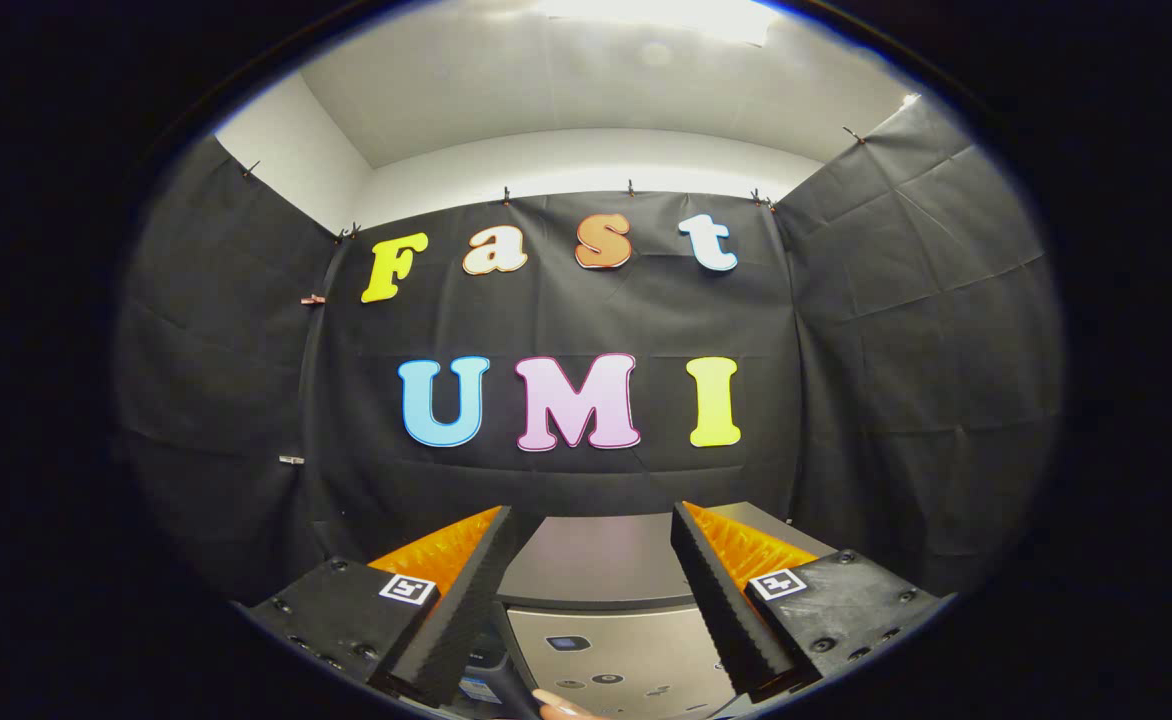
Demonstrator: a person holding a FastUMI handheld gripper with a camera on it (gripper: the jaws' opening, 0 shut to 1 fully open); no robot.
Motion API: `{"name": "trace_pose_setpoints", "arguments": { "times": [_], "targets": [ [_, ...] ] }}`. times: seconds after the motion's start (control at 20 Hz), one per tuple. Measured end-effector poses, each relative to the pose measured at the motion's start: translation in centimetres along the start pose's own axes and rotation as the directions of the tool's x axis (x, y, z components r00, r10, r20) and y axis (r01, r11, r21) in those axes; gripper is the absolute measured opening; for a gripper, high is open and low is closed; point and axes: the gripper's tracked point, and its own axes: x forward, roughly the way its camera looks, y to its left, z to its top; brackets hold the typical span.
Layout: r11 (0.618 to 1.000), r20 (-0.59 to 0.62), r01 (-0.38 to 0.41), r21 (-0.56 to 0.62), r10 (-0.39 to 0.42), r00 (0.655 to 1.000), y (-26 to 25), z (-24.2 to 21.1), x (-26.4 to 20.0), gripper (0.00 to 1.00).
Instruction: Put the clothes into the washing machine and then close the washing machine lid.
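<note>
Nearest, at 6 o'clock below the fingers, a fingertip (pixel 558 708) of a person touches or hovers at the control panel (pixel 618 660) of the washing machine (pixel 596 570). The gripper (pixel 594 525) has its fingers spread wide apart, holding nothing. Between them, running toward 12 o'clock, lies the machine's grey lid (pixel 594 560), which looks flat and closed, though I cannot be sure. No clothes are in sight.

My guess at the risk: with the gripper aimed high at the booth wall, a blind reach down could knock the panel buttons or the person's finger, and if the lid is down, nothing can go in until it is raised.

Panel markings are too small to read; each finger mount carries a square coded tag (pixel 408 588), not text
</note>
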Motion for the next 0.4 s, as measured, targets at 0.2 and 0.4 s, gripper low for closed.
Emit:
{"name": "trace_pose_setpoints", "arguments": {
  "times": [0.2,0.4],
  "targets": [
    [1.0,0.015,-0.002,-0.004,0.002,1.0,0.0,0.2,0.1,0.98],
    [1.0,0.029,-0.002,-0.01,0.002,1.0,-1.0,0.4,1.0,0.98]
  ]
}}
